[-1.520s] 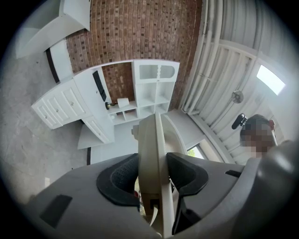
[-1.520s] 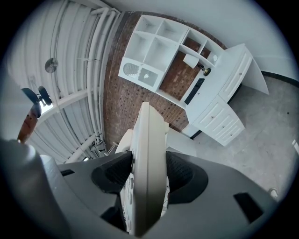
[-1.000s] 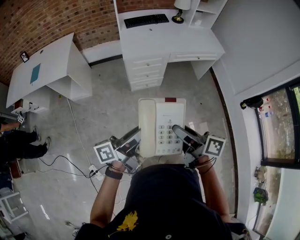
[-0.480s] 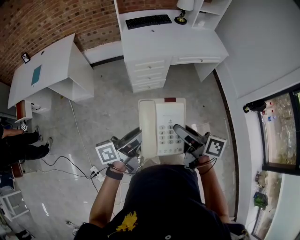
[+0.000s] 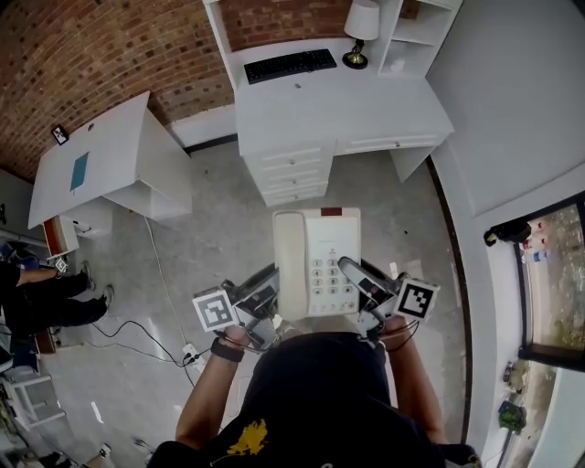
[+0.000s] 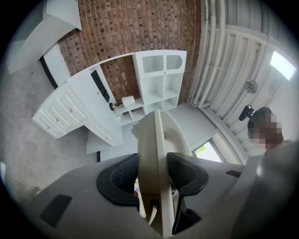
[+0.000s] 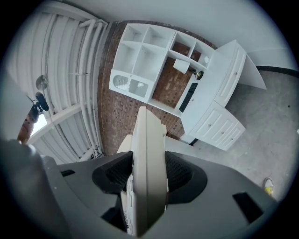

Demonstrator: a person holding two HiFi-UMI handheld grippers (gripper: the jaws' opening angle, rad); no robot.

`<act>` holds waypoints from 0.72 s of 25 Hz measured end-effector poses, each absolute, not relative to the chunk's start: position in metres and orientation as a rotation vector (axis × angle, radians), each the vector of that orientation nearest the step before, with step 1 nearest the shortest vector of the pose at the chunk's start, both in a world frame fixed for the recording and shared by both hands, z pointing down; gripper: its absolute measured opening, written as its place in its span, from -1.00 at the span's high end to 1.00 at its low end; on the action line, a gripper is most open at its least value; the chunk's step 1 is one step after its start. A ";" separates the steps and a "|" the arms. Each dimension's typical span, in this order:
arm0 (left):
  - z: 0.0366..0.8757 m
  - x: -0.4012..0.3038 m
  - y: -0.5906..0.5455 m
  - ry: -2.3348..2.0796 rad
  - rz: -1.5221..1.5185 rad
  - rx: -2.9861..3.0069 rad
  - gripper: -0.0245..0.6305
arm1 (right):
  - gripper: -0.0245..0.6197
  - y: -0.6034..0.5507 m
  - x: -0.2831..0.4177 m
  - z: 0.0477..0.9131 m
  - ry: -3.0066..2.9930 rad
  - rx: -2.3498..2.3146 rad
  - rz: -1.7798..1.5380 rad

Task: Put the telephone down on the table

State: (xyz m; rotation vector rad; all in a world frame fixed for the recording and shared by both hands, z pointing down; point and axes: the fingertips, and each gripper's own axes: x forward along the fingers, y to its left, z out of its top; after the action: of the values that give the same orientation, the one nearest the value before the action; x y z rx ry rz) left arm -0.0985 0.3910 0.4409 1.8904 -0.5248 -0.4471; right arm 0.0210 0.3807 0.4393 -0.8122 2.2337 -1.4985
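A cream push-button telephone [image 5: 317, 262] with its handset on the left side is held level in front of the person, high above the floor. My left gripper [image 5: 271, 291] is shut on its left edge and my right gripper [image 5: 352, 280] is shut on its right edge. In the left gripper view the telephone [image 6: 152, 172] stands edge-on between the black pads [image 6: 119, 179]. The right gripper view shows the telephone [image 7: 147, 177] the same way, squeezed by both pads [image 7: 180, 175]. The white desk [image 5: 338, 96] lies ahead, beyond the phone.
On the desk sit a black keyboard [image 5: 290, 65] and a lamp [image 5: 360, 37], with a white shelf unit [image 5: 416, 27] at its right. A second white table [image 5: 96, 155] stands at the left. Cables and a power strip [image 5: 187, 352] lie on the floor. A person's legs [image 5: 41, 297] are at the far left.
The view has shifted forward: the desk and brick wall show more fully and sit lower in the frame. The telephone stays gripped by both grippers, in the same hold.
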 end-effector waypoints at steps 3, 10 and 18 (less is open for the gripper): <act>0.440 -0.079 0.372 -0.534 -0.429 1.895 0.31 | 0.27 0.361 0.039 0.439 2.233 -0.786 -1.496; 0.443 -0.039 0.333 -0.555 -0.414 1.888 0.31 | 0.27 0.319 0.081 0.445 2.209 -0.787 -1.509; 0.442 0.013 0.303 -0.555 -0.377 1.915 0.31 | 0.28 0.287 0.133 0.444 2.217 -0.751 -1.468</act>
State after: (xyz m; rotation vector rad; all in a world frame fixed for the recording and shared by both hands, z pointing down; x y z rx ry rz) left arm 0.0131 0.3028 0.4416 1.9147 -0.5547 -0.3774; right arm 0.1333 0.2870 0.4440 -0.7506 2.2174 -1.4682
